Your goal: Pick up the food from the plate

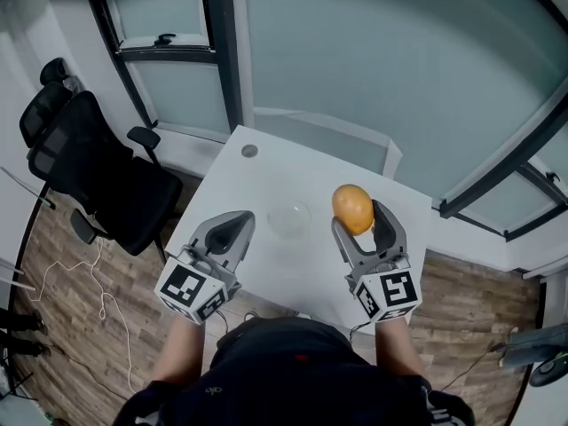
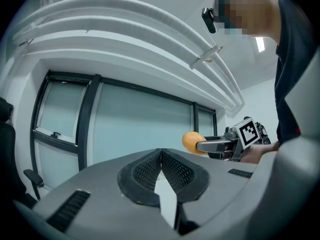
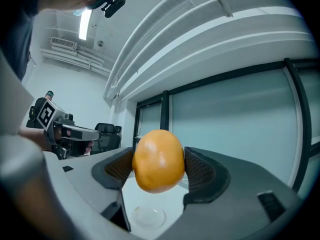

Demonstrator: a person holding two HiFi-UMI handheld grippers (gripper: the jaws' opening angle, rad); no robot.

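An orange round fruit is held in the air above the white table, with my right gripper shut on it. In the right gripper view the orange fruit fills the gap between the two dark pads. A clear glass plate lies on the table between the two grippers and looks bare; the same plate shows small below the fruit. My left gripper is raised at the table's left, its jaws pressed together on nothing. From the left gripper view, the fruit and the right gripper show at the right.
The small white table has a round grey cap near its far left corner. A black office chair stands left of it on the wood floor. Glass walls with dark frames close the far side.
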